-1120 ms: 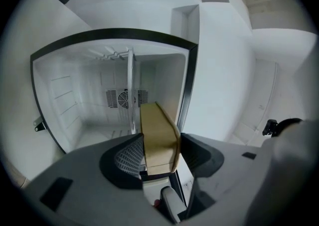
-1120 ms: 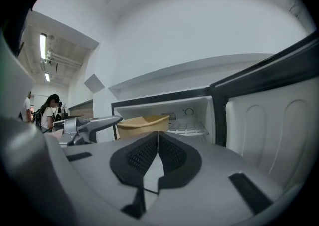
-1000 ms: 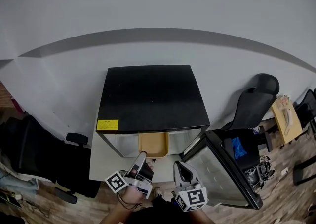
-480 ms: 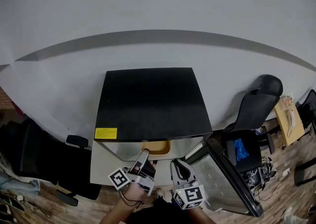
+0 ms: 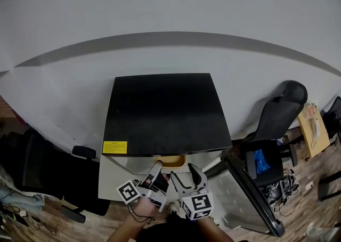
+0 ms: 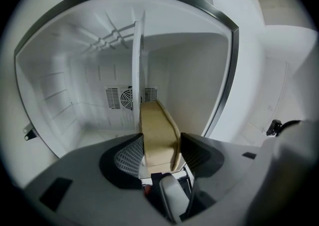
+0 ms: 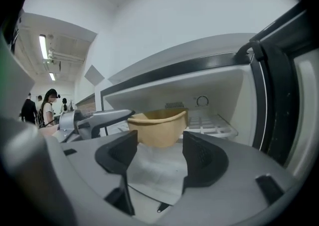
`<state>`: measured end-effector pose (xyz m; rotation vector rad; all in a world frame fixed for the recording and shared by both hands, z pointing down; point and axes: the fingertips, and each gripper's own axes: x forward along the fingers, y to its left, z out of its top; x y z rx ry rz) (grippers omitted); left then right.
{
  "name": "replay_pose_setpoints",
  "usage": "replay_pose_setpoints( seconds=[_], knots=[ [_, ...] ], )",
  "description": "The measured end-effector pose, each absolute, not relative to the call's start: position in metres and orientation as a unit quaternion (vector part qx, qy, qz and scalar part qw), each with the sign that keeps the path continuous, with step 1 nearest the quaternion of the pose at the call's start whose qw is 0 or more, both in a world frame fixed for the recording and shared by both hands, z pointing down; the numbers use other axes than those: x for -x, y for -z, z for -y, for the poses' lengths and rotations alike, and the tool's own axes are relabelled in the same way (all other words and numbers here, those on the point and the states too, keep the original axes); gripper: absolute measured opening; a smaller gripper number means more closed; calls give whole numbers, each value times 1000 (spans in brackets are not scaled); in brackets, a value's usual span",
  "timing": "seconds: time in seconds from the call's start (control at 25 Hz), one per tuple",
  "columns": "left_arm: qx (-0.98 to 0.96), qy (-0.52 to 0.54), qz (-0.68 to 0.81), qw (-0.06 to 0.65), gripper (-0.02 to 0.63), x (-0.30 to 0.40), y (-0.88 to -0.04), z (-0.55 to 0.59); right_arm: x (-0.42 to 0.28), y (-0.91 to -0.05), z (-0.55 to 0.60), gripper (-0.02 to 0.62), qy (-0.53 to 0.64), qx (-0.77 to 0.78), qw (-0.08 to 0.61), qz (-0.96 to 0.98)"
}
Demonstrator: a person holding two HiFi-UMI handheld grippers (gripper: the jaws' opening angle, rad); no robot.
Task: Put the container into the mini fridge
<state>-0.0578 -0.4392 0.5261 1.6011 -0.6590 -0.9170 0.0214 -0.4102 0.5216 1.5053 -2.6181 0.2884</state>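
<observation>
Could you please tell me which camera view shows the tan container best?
The right gripper view: the container shows side-on, rim and bowl clear, at the mini fridge opening. The left gripper view shows it end-on, clamped in the left gripper. The head view shows only a tan sliver.

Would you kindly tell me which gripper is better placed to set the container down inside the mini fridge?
Left. The left gripper grips the container, which reaches into the open mini fridge. The right gripper hangs in front of the fridge, its jaws opening with nothing between them.
</observation>
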Motion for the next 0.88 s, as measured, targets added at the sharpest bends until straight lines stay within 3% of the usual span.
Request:
replay_pose_setpoints(
  seconds=[0.4, 0.64, 0.88],
  knots=[
    [-679, 399, 266, 556, 242, 58, -524, 440, -10, -526, 425, 275, -85, -498, 65, 860],
    [-688, 396, 263, 548, 298, 60, -518, 439, -12, -526, 433, 275, -83, -501, 60, 859],
    [-683, 396, 278, 547, 301, 74, -524, 429, -13, -525, 443, 275, -82, -505, 60, 857]
  ],
)
